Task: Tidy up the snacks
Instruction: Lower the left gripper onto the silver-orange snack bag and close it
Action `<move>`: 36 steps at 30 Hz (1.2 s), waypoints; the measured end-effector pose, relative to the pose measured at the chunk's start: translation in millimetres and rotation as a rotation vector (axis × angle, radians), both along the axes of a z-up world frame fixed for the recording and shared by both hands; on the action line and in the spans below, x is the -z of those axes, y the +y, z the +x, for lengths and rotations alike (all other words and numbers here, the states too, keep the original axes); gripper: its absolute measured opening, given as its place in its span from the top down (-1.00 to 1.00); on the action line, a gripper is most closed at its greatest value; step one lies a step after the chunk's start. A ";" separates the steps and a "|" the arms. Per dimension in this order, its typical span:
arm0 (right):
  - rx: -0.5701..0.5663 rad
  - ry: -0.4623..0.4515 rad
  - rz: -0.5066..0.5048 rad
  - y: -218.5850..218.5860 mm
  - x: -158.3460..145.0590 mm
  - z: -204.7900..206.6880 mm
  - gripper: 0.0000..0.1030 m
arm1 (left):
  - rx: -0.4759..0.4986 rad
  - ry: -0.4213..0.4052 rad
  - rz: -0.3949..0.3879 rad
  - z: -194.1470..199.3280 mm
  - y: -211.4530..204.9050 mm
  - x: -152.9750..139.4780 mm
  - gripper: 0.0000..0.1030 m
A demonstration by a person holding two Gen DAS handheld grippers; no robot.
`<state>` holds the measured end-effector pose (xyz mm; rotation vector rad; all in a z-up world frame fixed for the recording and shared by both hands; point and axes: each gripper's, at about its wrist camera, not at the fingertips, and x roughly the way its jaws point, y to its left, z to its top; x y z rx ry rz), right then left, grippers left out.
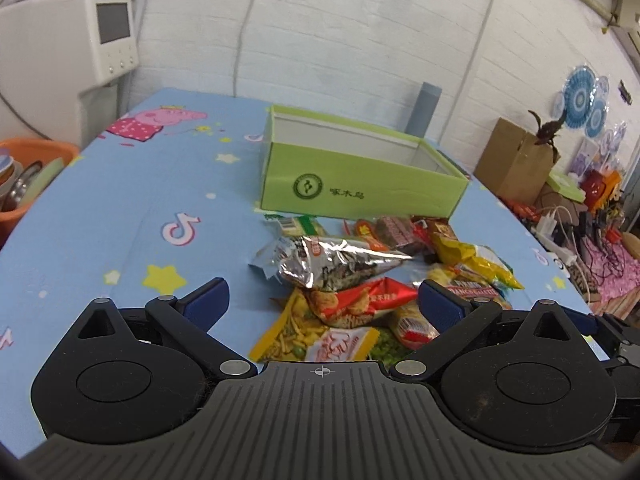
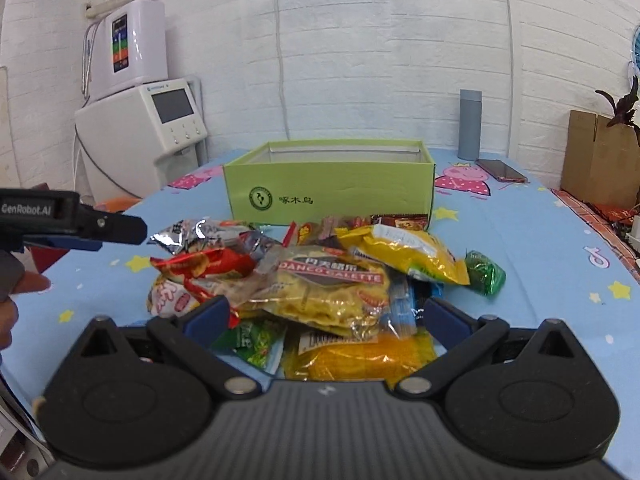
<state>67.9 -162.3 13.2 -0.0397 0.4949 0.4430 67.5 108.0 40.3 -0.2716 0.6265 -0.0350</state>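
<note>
A pile of snack packets lies on the blue cartoon tablecloth in front of an open green box (image 1: 360,178) (image 2: 332,196). The box looks empty. In the left wrist view a silver packet (image 1: 340,266) tops the pile, with a red packet (image 1: 360,300) below it. My left gripper (image 1: 320,300) is open and empty, hovering just short of the pile; it also shows in the right wrist view (image 2: 120,232) at the left. My right gripper (image 2: 324,316) is open and empty, its fingers either side of a clear yellow packet (image 2: 328,292). A yellow bag (image 2: 404,252) lies behind.
A grey bottle (image 2: 469,124) and a phone (image 2: 500,170) lie behind the box. An orange basin (image 1: 28,176) sits off the table's left edge. A white machine (image 2: 148,128) stands at the wall. A cardboard box (image 1: 516,160) and cables are at the right.
</note>
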 end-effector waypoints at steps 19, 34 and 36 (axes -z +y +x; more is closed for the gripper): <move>-0.406 0.326 0.049 111.7 6.5 136.5 -0.99 | 0.246 0.238 -0.364 132.1 78.4 34.2 -0.72; -0.608 0.335 0.037 198.7 6.7 93.5 -0.99 | 0.099 0.178 -0.270 36.9 119.2 39.8 -0.42; -0.618 0.348 0.059 198.8 12.5 82.9 -0.99 | 0.094 0.157 -0.287 17.1 120.3 40.6 -0.44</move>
